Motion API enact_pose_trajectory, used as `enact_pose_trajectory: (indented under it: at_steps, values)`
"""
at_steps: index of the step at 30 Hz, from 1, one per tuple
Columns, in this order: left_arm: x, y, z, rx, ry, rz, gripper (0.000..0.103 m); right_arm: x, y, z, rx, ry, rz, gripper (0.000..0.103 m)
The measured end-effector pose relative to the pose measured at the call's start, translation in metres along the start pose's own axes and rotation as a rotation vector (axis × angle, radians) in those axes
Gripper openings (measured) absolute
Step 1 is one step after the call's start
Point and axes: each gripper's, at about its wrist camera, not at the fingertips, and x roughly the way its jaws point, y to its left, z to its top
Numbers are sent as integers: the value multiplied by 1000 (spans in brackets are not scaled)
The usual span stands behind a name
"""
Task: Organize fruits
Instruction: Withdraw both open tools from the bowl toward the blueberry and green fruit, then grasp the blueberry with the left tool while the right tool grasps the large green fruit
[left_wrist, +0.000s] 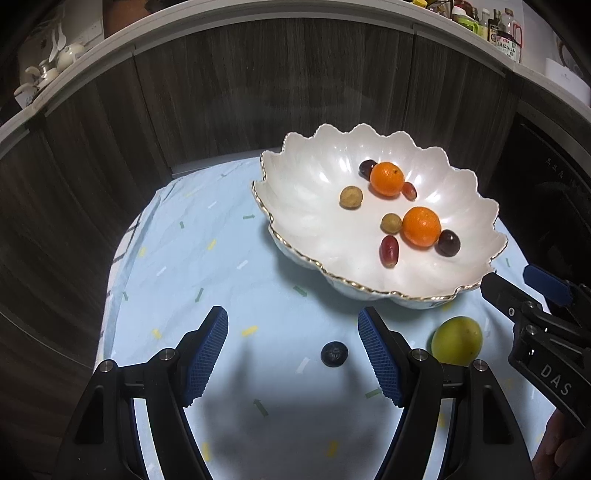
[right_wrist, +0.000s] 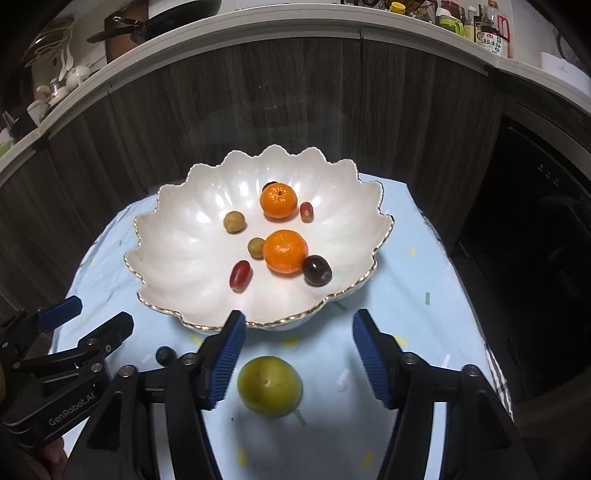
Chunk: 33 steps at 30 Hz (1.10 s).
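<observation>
The table (right_wrist: 406, 280), under a pale blue cloth, carried a white scalloped bowl (right_wrist: 184, 236). Inside it lay two oranges (right_wrist: 286, 251), two tan fruits (right_wrist: 234, 222) and several dark red grapes (right_wrist: 241, 275). The green fruit (right_wrist: 269, 386) sat on the cloth just in front of the bowl — between the spread fingers of the right gripper (right_wrist: 297, 354), which gripped nothing. The blueberry (left_wrist: 334, 353) lay between the fingers of the left gripper (left_wrist: 293, 350) — likewise wide open and empty.
</observation>
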Motion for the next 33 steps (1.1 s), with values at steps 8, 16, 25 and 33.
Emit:
enact_pose_trajectory:
  at_steps: [8, 16, 25, 33]
  values:
    - [15, -3, -14, 3, 18, -19, 72, 10, 3, -12, -17, 17, 6, 65]
    - [27, -9, -24, 37, 35, -19, 76, 19, 3, -23, -31, 44, 9, 65]
    - [36, -14, -33, 76, 44, -26, 78, 22, 6, -27, -67, 45, 14, 65]
    - [41, -17, -37, 99, 35, -34, 69, 25, 15, -33, -94, 63, 59, 65]
